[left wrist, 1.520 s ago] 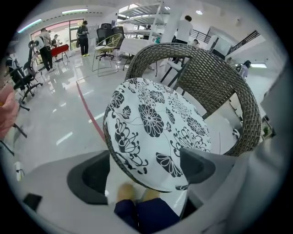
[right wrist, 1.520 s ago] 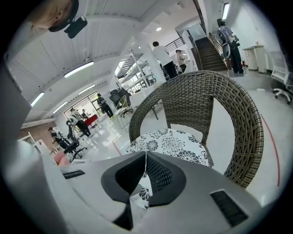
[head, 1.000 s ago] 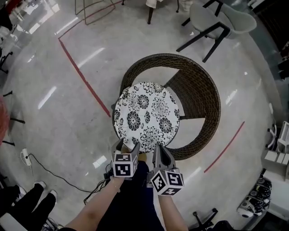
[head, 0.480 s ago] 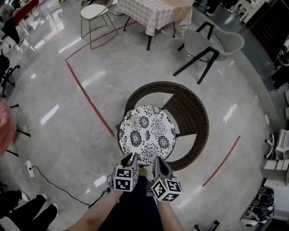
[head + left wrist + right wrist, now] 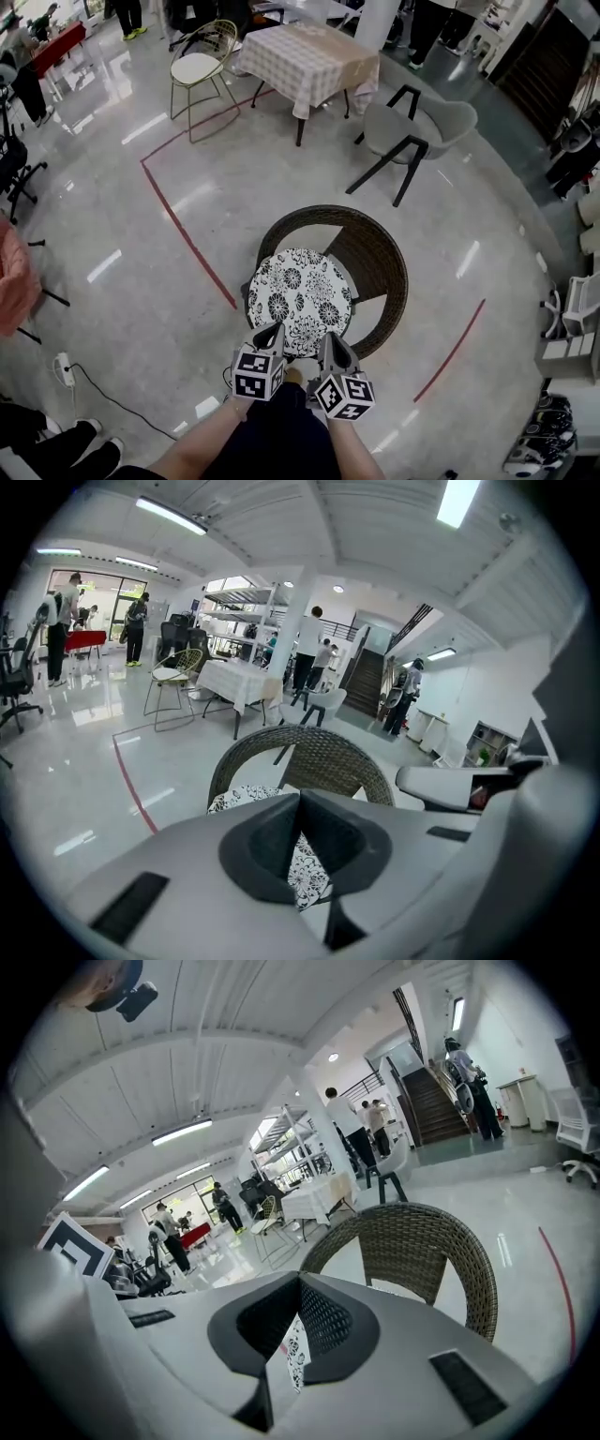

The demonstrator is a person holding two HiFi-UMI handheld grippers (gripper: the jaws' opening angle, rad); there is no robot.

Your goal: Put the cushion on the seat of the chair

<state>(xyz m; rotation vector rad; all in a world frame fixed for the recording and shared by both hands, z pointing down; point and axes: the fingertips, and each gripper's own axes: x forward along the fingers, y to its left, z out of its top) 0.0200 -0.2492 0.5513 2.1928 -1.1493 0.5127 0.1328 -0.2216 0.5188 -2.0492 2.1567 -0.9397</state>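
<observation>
In the head view the round black-and-white flowered cushion [image 5: 298, 298] is lying flat on the seat of the wicker chair [image 5: 380, 251]. It is covering most of the seat and sitting inside the curved back, so the placing is looking done. The left claw [image 5: 274, 328] and the right claw [image 5: 329, 336] are hovering side by side near the cushion's near edge, clear of it, both clenched and carrying nothing. In the left gripper view the left claw [image 5: 300, 797] is showing its jaws meeting tip to tip, having just been closing, with nothing pinched between them. The cushion [image 5: 236, 797] is lying below and beyond on the seat, with the woven chair back [image 5: 309, 754] rising behind it. In the right gripper view the right claw [image 5: 300, 1281] is likewise looking clenched and empty. A sliver of the flowered cushion [image 5: 294, 1354] is peeping through the slot under the tips, and the chair back [image 5: 427, 1241] is standing ahead. Judging by its look, the cushion is going to handle as a light, soft, floppy pad, with a cloth cover giving good grip and nothing fragile about it. If it is needing a nudge, pinching the fabric rim at the near edge with both claws set apart is seeming the best hold, since a single pinch is likely letting it sag and fold.
</observation>
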